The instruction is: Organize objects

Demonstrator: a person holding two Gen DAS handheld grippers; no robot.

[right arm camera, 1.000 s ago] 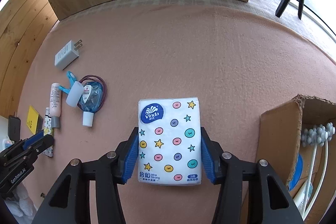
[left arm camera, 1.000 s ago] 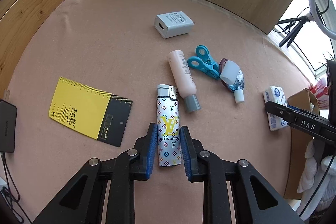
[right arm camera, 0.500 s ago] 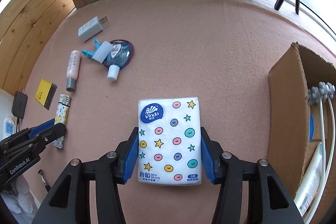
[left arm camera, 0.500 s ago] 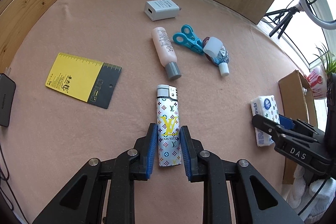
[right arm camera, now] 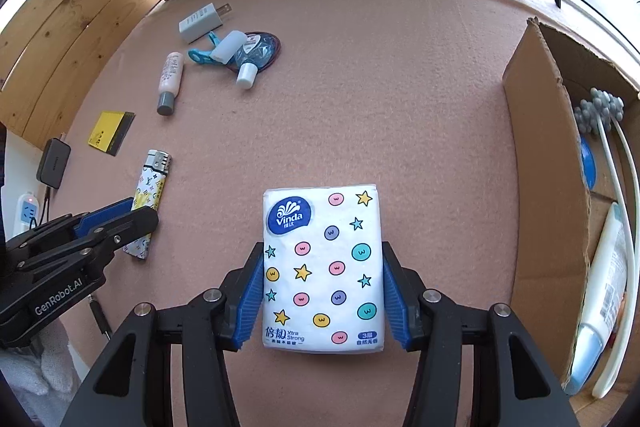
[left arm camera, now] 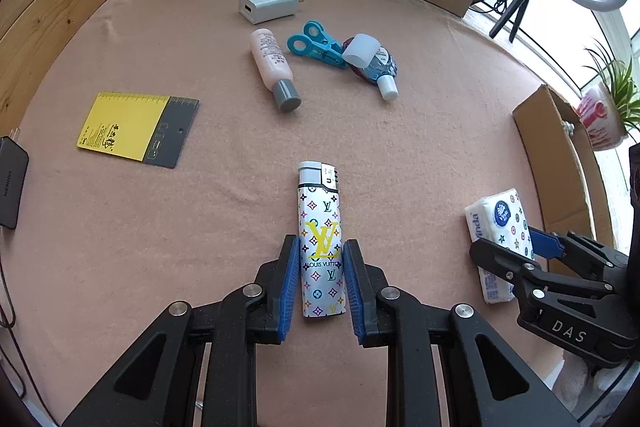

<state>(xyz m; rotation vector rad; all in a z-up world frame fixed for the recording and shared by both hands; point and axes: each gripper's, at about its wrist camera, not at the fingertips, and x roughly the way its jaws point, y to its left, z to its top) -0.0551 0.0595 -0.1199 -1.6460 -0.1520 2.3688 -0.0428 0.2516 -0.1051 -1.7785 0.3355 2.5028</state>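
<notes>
Pink felt covered the bench (left arm camera: 120, 227), loose toiletries lying far back. Left tongs (left arm camera: 322, 279) were clamped on a patterned lighter (left arm camera: 322, 243), its long axis running straight out along the fingers. Right tongs (right arm camera: 323, 291) gripped a Vinda tissue pack (right arm camera: 322, 267) the same way. Rightward stood the open cardboard box (right arm camera: 536, 187), nearer the right hand, likely first to unload.

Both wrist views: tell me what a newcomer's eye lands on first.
The patterned lighter clamped in the left hand-held gripper, and the spotted tissue pack clamped in the right hand-held gripper. Next, the open cardboard box at the right edge of the pink table.
</notes>
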